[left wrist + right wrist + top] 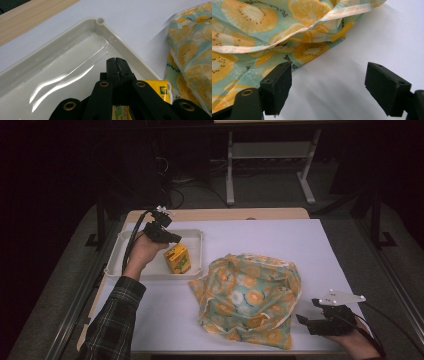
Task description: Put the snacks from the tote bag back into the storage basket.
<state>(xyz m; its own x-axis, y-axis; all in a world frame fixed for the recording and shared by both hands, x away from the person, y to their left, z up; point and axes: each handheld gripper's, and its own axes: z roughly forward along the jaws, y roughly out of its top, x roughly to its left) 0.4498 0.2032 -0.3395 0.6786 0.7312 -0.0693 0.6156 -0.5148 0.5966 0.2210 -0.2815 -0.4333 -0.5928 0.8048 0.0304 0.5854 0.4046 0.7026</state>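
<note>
White paper covers our desk (320, 250). Above the tray (120, 252), our left hand-held gripper (116, 60) is closed, empty, over the juice carton (177, 258). Right hand-held gripper (328, 87) gapes beside the cloth bag (250, 295).

A shallow white plastic tray (131, 251) sat at ten o'clock on the white-covered counter (280, 240). A small yellow and orange juice carton (177, 259) stood in the tray's right half, slightly tilted. The left tool (170, 238) hovered just above the carton's upper left corner, its jaws shut and empty, held by a hand (142, 251) coming out of a plaid sleeve (112, 317). A crumpled pale green cloth bag printed with orange fruit slices (250, 297) lay near the centre, reaching toward five o'clock. The right tool (309, 320) rested at four o'clock, just beside the bag's right edge, jaws spread apart with nothing between them.
</note>
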